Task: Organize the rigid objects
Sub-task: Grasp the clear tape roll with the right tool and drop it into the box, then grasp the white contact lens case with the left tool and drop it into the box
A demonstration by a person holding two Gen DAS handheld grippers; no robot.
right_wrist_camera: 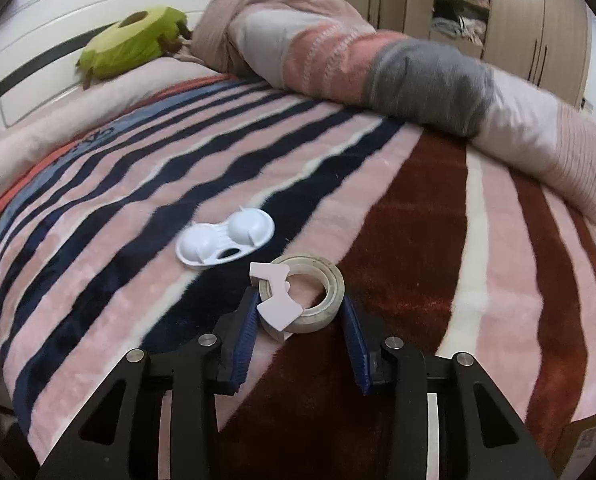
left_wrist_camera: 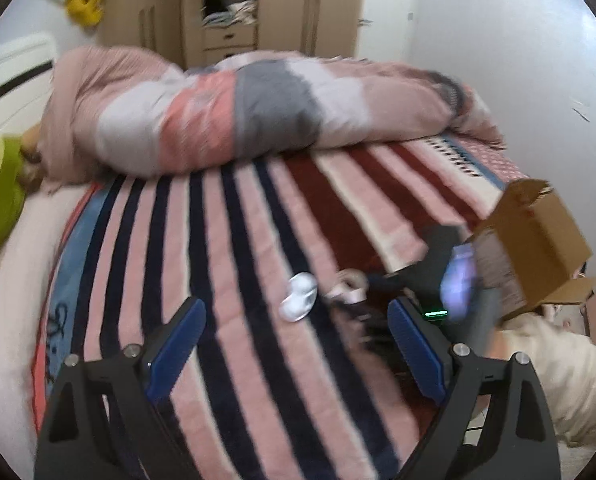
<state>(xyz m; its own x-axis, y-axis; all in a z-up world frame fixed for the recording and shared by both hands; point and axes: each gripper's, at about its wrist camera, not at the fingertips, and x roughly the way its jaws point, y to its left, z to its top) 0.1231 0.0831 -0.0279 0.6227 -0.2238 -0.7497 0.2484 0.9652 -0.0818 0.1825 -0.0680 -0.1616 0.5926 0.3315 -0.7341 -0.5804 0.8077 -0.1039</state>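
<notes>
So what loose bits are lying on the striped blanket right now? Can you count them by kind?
White plastic case with two domes: 1
Tape roll with a pale pink holder, sitting between the right gripper fingers: 1
Cardboard box at the blanket's edge: 1
Total: 3

The left gripper is open with nothing in it.

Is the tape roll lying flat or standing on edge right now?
Lying flat. The tape roll rests on the striped blanket with its hole facing up, between the right gripper pads.
</notes>
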